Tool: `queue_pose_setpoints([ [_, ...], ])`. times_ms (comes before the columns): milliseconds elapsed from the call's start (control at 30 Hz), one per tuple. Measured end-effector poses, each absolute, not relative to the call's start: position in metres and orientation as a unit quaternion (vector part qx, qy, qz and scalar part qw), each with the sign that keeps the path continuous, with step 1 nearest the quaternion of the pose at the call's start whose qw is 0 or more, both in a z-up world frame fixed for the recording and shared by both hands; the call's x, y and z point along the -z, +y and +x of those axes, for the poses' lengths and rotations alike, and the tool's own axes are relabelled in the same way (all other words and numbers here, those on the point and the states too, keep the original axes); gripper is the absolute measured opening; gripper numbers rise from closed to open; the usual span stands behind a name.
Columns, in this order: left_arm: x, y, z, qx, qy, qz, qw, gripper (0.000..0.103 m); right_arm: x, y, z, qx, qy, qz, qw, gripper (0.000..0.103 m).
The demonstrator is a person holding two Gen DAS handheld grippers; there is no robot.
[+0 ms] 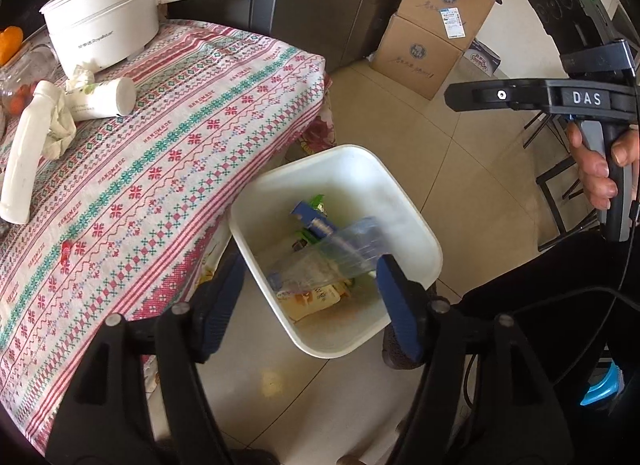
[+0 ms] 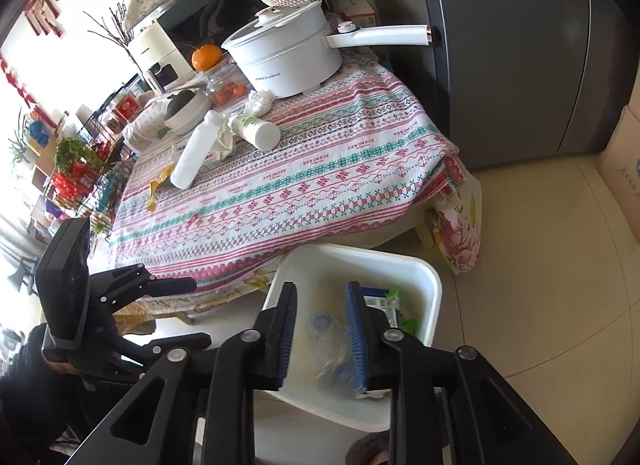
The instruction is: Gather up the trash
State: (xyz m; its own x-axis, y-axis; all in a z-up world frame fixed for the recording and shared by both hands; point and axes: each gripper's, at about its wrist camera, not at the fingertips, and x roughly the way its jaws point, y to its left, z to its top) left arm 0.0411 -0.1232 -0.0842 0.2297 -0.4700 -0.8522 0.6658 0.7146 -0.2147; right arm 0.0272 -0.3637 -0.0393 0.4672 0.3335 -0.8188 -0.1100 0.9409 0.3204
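Left wrist view: left gripper [image 1: 310,293] fingers spread wide over a white square plastic trash bin [image 1: 404,201] on the tiled floor. Inside, a blurred clear crinkled plastic bottle [image 1: 328,253] over wrappers. Woven desk cloth [image 1: 160,153] reads "HANDMADE". White pot [image 1: 100,21], white tube bottle [image 1: 24,161], crumpled tissue [image 1: 60,125]. Right gripper body [image 1: 560,99] marked "DAS".

Right wrist view: right gripper [image 2: 322,335] fingers narrowly parted, empty, above the bin [image 2: 424,269]; bottle [image 2: 332,345] blurred below, apart from the pads. Pot [image 2: 288,53] writing unreadable.
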Motion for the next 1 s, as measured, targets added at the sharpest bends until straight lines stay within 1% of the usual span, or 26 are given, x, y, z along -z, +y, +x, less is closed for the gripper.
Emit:
queue_pose_setpoints([
  [100, 0.083, -0.118, 0.043, 0.356, 0.502, 0.096, 0.782, 0.071, 0.038, -0.362, 0.029, -0.13, 0.498, 0.115, 0.85, 0.04],
  [167, 0.081, -0.114, 0.045, 0.349, 0.5, 0.095, 0.787, 0.078, 0.038, -0.361, 0.031, -0.129, 0.498, 0.115, 0.85, 0.045],
  [233, 0.079, -0.108, 0.049, 0.339, 0.498, 0.09, 0.793, 0.083, 0.038, -0.36, 0.032, -0.127, 0.5, 0.113, 0.849, 0.053],
  [267, 0.078, -0.104, 0.051, 0.331, 0.499, 0.087, 0.796, 0.084, 0.038, -0.358, 0.033, -0.125, 0.501, 0.112, 0.849, 0.054],
  [333, 0.076, -0.096, 0.058, 0.316, 0.5, 0.08, 0.802, 0.084, 0.037, -0.353, 0.037, -0.121, 0.504, 0.109, 0.848, 0.063],
  [467, 0.074, -0.074, 0.072, 0.278, 0.503, 0.063, 0.816, 0.086, 0.036, -0.339, 0.048, -0.112, 0.505, 0.093, 0.851, 0.072],
  [533, 0.072, -0.06, 0.08, 0.254, 0.5, 0.057, 0.826, 0.087, 0.035, -0.329, 0.054, -0.108, 0.505, 0.083, 0.852, 0.078],
  [733, 0.068, -0.012, 0.113, 0.179, 0.492, 0.041, 0.851, 0.087, 0.038, -0.295, 0.076, -0.111, 0.513, 0.064, 0.848, 0.079],
  [833, 0.068, 0.01, 0.134, 0.158, 0.474, 0.042, 0.865, 0.087, 0.039, -0.279, 0.089, -0.112, 0.515, 0.056, 0.848, 0.08],
  [1000, 0.081, 0.041, 0.17, 0.126, 0.462, 0.034, 0.877, 0.087, 0.042, -0.246, 0.113, -0.106, 0.513, 0.019, 0.851, 0.083],
])
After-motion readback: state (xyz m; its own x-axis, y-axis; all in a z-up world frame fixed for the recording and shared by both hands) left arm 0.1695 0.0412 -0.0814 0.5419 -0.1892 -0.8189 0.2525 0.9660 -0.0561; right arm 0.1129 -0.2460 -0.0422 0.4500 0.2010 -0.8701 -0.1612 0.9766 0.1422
